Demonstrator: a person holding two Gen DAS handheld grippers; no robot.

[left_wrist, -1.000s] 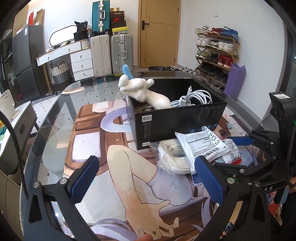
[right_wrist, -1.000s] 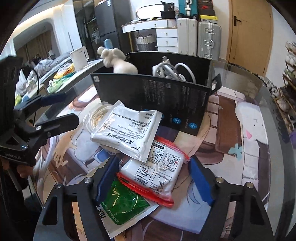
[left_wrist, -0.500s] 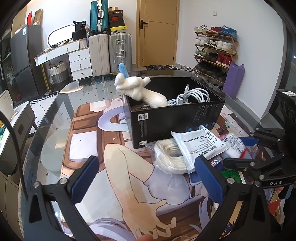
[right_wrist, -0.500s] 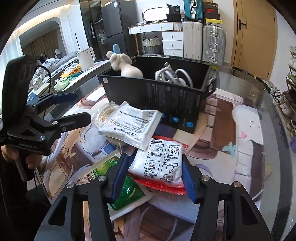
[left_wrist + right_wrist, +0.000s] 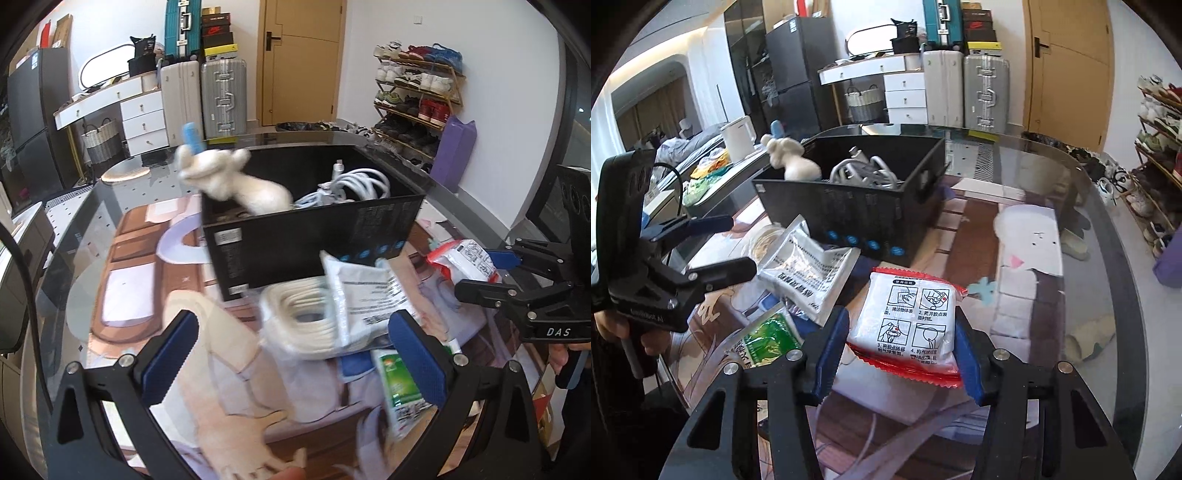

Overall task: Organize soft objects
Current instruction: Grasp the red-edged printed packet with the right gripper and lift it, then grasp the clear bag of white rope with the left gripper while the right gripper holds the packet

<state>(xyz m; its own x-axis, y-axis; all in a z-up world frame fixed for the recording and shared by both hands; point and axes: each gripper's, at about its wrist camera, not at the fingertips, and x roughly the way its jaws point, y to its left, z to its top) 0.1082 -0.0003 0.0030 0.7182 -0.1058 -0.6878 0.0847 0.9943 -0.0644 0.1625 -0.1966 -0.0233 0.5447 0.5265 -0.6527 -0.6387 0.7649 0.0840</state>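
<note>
My right gripper [image 5: 897, 347] is shut on a white packet with a red edge [image 5: 908, 321], held a little above the table to the right of the pile. In the left wrist view that packet [image 5: 461, 258] sits in the right gripper [image 5: 480, 273] at the right side. My left gripper [image 5: 295, 362] is open, its fingers either side of a bagged white cord coil [image 5: 303, 325] and a white printed packet [image 5: 365, 291] without touching them. A green packet [image 5: 399, 387] lies by its right finger. Behind stands a black box [image 5: 314, 240] holding a white plush toy [image 5: 236, 184] and white cable [image 5: 351, 184].
All of it lies on a glass table [image 5: 1089, 229] over a printed mat, whose curved edge runs along the right. A person's hand [image 5: 613, 328] holds the left gripper's handle. Suitcases [image 5: 221, 99] and a shoe rack [image 5: 417, 92] stand on the floor far behind.
The right gripper's jaws closed on the red-edged packet, lifted it off the green packet and carried it rightwards. The left gripper shifted slightly closer to the pile.
</note>
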